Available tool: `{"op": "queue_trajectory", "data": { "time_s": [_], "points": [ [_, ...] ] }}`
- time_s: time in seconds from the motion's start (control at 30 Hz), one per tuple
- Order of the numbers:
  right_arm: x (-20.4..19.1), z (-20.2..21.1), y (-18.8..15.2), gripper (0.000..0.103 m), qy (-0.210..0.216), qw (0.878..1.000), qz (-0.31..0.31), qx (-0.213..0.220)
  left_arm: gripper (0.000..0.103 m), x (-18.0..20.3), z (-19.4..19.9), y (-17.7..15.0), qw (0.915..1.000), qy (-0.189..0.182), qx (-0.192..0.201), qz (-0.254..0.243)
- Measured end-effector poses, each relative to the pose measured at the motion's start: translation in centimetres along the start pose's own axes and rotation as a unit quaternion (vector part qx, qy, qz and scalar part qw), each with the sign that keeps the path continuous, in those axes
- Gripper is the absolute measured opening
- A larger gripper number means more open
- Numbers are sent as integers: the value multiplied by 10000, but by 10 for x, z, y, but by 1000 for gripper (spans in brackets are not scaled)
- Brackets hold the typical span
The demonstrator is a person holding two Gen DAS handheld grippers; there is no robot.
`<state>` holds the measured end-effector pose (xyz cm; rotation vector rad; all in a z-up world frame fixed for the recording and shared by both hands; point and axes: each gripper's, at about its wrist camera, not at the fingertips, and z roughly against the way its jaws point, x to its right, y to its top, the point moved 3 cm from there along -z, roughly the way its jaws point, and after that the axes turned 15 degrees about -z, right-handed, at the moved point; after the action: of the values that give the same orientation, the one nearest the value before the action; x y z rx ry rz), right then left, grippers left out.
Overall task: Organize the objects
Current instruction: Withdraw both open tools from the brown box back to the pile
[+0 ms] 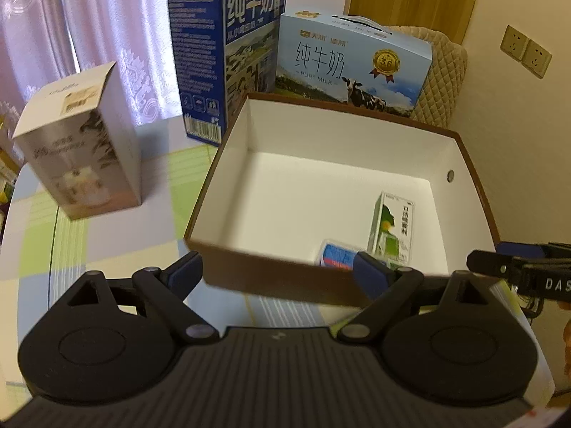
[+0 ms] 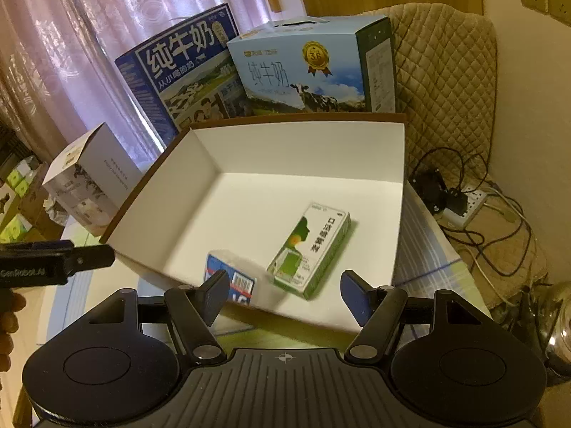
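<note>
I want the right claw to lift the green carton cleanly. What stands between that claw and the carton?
Only the box's near wall, low in front of the open right claw; the green carton lies just beyond it, beside a small blue pack.

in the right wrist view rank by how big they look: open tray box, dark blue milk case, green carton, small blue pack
1. Open tray box, clearly largest.
2. Dark blue milk case, partly hidden and farther off, so likely bigger than it looks.
3. Green carton.
4. Small blue pack, partly hidden behind the box wall and a finger, so its size is unsure.
</note>
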<state>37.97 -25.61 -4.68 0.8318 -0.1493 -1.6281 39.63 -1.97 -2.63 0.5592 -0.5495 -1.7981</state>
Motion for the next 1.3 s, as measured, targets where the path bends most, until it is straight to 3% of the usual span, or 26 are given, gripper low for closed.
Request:
{"op": "queue_trajectory", "data": {
  "time_s": [0.4,0.73,1.3],
  "points": [
    [-8,38,-41,66,131,9999,90,-34,89,3,49,-56,9993,-147,-7,353],
    [-14,59,-82,66,192,9994,277,-114,89,-2,85,-100,9987,-8,-28,505],
    [-15,61,-143,66,142,9982,263,-520,88,-3,92,-172,9971,52,-454,614]
  ]
}}
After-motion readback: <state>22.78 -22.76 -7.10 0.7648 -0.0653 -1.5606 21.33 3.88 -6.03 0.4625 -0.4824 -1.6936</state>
